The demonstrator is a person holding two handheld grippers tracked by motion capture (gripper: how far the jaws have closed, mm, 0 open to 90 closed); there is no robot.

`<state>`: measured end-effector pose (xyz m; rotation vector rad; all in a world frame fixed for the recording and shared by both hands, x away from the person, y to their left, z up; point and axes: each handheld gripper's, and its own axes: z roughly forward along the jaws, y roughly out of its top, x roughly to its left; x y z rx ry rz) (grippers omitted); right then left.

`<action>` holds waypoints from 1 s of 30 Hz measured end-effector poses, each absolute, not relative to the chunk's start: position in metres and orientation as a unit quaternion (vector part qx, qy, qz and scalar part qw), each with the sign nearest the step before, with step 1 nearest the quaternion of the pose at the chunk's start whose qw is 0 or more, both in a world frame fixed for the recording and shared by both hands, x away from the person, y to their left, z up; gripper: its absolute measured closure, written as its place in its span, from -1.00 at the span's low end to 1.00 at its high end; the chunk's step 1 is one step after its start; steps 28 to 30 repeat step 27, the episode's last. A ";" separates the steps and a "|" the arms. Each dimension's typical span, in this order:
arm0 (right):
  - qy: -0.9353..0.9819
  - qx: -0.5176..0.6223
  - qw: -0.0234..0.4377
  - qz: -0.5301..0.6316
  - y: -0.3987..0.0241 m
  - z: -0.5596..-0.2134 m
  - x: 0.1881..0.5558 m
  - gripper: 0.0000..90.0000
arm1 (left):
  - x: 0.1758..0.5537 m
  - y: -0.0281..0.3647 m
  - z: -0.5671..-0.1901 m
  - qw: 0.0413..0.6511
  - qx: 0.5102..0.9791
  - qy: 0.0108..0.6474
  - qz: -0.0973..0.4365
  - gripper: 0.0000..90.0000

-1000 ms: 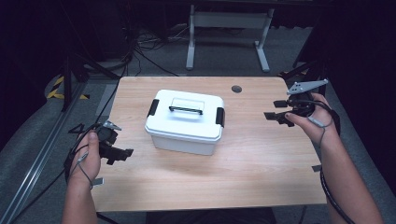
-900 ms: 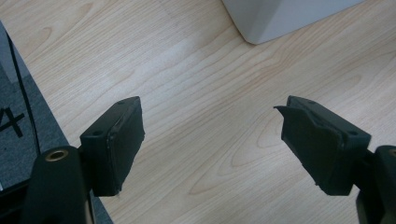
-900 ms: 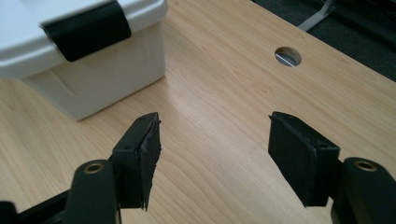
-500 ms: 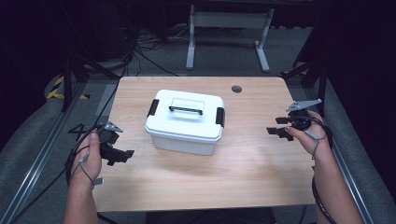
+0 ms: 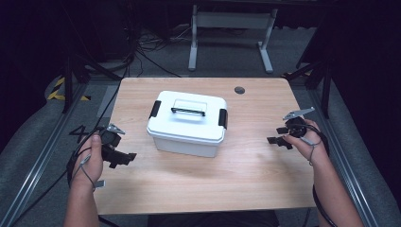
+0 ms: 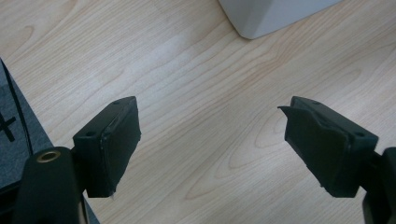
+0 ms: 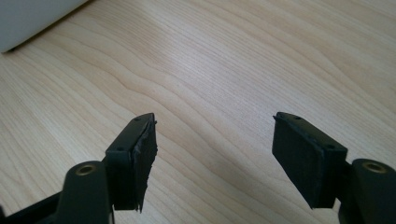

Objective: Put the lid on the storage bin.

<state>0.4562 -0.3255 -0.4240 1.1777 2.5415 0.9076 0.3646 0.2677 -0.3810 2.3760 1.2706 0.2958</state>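
Box point(image 5: 187, 123) centred on table point(image 5: 246, 175), both grippers released and apart from it.

White plastic box with lid clipped by two dark latches and a flat handle point(image 5: 188, 111) on top is seen in the high view, standing upright at the middle of the wooden table. Left gripper point(image 5: 124, 158) is held over the near left part of the table, well apart from the box; in the left gripper view its jaws are spread wide over bare wood, nothing between them, with a corner of the box point(image 6: 275, 16) visible at the top edge. Right gripper point(image 5: 279, 135) is held low near the right edge of the table, pointed toward the box; its jaws have just been opening and are spread wide, nothing between them. A small dark round disc point(image 5: 239, 90) is set in the far part of the table.
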 end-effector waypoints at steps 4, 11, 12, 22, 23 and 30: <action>0.861 0.403 0.095 0.296 -0.325 -0.429 0.456 -0.30 | 0.366 0.268 -0.383 0.209 0.859 0.456 0.106 -0.58; 0.869 0.422 0.086 0.243 -0.325 -0.434 0.454 -0.22 | 0.367 0.268 -0.386 0.173 0.864 0.466 0.082 -0.56; 0.871 0.422 0.083 0.239 -0.325 -0.435 0.454 -0.19 | 0.367 0.268 -0.386 0.168 0.865 0.467 0.078 -0.55; 0.877 0.430 0.073 0.199 -0.331 -0.429 0.447 0.10 | 0.370 0.262 -0.383 0.169 0.869 0.461 0.066 -0.55; 0.876 0.431 0.075 0.201 -0.332 -0.429 0.447 0.09 | 0.370 0.261 -0.383 0.172 0.870 0.458 0.068 -0.55; 0.866 0.443 0.086 0.215 -0.335 -0.429 0.445 -0.05 | 0.372 0.261 -0.381 0.184 0.867 0.457 0.075 -0.58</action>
